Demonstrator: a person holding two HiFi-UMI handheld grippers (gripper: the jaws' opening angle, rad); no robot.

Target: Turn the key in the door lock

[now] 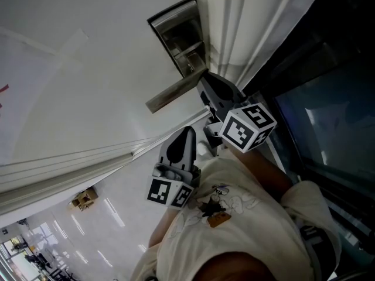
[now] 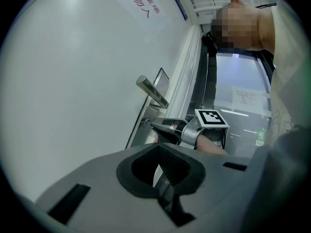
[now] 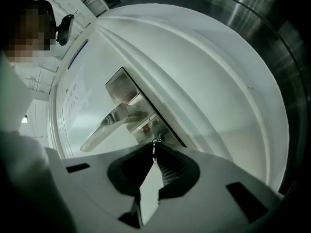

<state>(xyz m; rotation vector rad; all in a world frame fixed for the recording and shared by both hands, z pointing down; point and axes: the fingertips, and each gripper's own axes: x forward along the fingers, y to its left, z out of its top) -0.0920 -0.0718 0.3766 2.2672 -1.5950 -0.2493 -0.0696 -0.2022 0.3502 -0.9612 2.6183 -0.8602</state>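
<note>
Right gripper [image 3: 154, 149] on key [image 3: 156, 141] in lock [image 3: 160, 130]

Grey left gripper [image 1: 188, 132], grey right gripper [image 1: 205, 79], black ribbed jaws, 2 black-and-white marker cubes [image 1: 247, 126], white T-shirt [image 1: 246, 233] with print

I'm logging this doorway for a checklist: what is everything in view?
flat white door: one, white, behind everything
rectangular metal lock plate: one, silver, on door
metal lever handle: one, silver, on plate
small metal key: one, silver, at plate, pinched by jaws
paper notice with red print: one, white, on door
cardboard box: one, brown, on floor
left gripper: one, grey, shut, empty, back from door
right gripper: one, grey, shut on key
</note>
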